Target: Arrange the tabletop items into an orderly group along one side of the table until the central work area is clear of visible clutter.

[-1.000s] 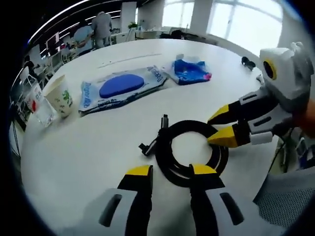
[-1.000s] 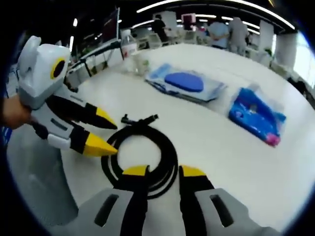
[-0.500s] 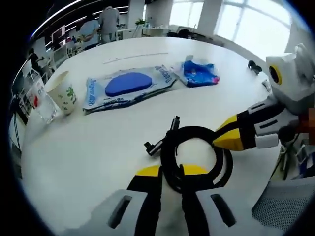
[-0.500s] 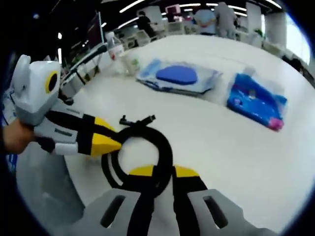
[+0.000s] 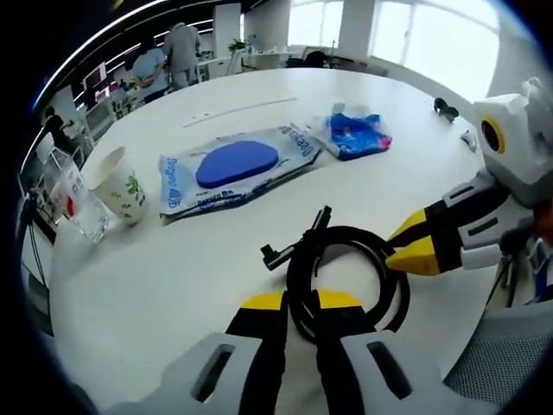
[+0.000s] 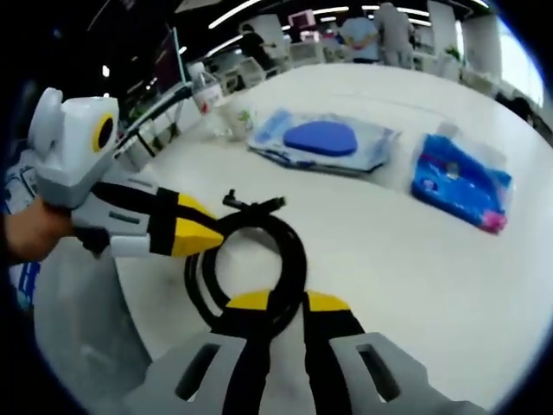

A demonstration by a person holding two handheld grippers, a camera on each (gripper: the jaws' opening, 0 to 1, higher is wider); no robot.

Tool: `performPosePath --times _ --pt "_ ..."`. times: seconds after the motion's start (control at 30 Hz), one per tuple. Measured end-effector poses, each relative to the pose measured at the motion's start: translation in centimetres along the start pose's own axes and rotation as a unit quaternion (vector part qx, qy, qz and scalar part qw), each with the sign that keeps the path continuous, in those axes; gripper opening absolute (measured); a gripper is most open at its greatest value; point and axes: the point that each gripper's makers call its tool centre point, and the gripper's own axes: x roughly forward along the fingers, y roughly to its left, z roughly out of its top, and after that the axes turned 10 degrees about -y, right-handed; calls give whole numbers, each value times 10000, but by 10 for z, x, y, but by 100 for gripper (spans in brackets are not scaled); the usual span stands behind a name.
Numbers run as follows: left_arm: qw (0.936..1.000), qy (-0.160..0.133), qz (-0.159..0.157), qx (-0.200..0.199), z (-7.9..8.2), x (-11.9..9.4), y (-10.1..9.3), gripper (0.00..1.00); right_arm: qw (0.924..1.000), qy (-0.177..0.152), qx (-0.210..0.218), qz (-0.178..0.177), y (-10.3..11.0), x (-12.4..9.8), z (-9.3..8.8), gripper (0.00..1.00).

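1. Round white tabletop (image 5: 173, 259), glossy, in a big open-plan office; bright windows behind it in the left gripper view, ceiling strip lights and a dark monitor in the right gripper view.
2. People stand at desks far behind the table, small and blurred.
3. Black coiled cable with plug ends (image 5: 346, 268) lies near the table edge closest to the person; the plug ends stick out of the coil toward the table centre.
4. Left gripper (image 5: 298, 303): yellow-tipped black jaws pressed together on the near side of the coil, pinching the cable.
5. Right gripper (image 6: 283, 303): jaws likewise squeezed on the cable loop (image 6: 251, 259), opposite side of the coil.
6. Each gripper shows in the other's view, a white-grey body with yellow tips touching the coil.
7. Flat clear plastic pack with a blue oval pad inside (image 5: 233, 164) lies mid-table, well apart from the cable.
8. Crumpled blue plastic bag with a pink spot (image 5: 356, 134) lies just beside that pack's end.
9. White paper cup with a green print (image 5: 119, 181) stands upright near the far-left edge, just beside a clear plastic bottle with a red label (image 5: 73, 199).
10. Small dark object (image 5: 445, 108) sits on the far right of the table, too small to tell.
11. Grey mesh chair back (image 5: 505, 363) sits below the table edge at the right.
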Motion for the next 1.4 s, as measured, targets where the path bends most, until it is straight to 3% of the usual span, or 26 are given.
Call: performPosePath --times 0.13,0.33,0.4,0.77,1.03,1.1,1.4 --pt "9999 -2 -10 123 3 1 4 9 10000 -61 25 -2 1 3 3 10" --pt "9997 62 2 248 3 10 10 8 9993 -11 -379 24 2 7 4 7" --pt "9986 70 21 529 5 13 11 8 9987 -25 -491 97 3 9 3 7" --pt "9994 137 45 314 4 19 16 8 9984 -197 -516 106 -4 13 8 6" --pt "9991 145 11 388 10 27 18 9 9982 -382 -465 48 -8 16 12 6" --pt "9989 184 -1 429 10 29 18 9 9970 -404 -651 58 -8 17 13 6" --pt "9973 289 -27 675 10 35 18 11 9967 -412 -704 35 -12 19 16 6"
